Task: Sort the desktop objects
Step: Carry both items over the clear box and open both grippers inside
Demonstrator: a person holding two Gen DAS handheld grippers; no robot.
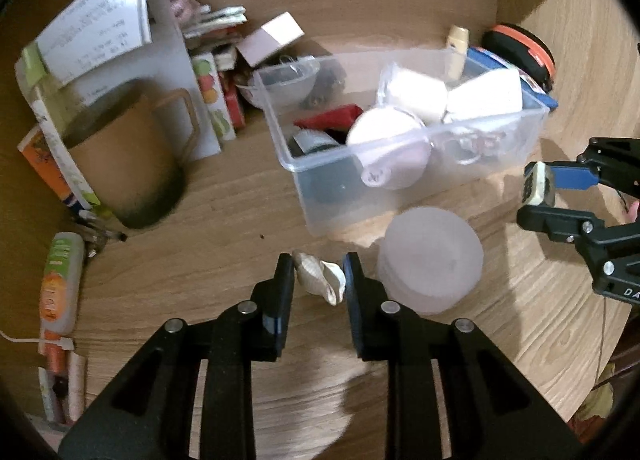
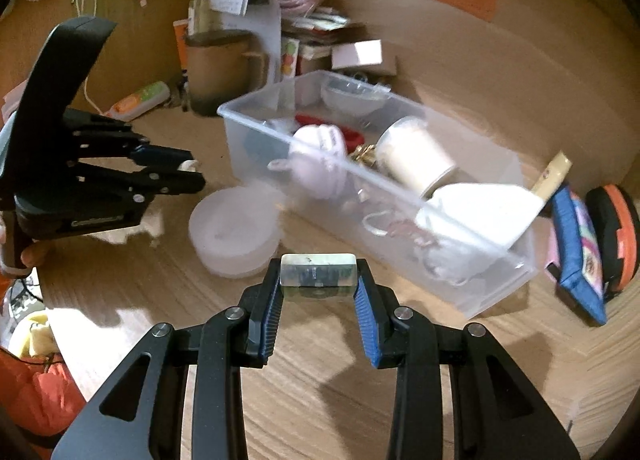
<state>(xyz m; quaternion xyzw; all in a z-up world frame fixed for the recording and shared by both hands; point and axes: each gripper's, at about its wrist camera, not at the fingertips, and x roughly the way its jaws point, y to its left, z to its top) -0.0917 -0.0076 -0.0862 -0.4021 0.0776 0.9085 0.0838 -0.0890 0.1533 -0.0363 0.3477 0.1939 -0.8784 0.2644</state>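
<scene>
Wooden desk [image 1: 224,196] carried everything. Clear bin [image 1: 400,164] stood mid-desk, packed with white cups, red item. Brown mug [image 1: 128,164] sat left of bin, well apart. Frosted round lid [image 1: 432,256] lay just before bin's front wall. My left gripper [image 1: 318,274] was clamped on pale seashell [image 1: 320,278], near the lid. My right gripper [image 2: 318,280] was closed on small clear block [image 2: 318,270], perhaps a stamp, before bin.
</scene>
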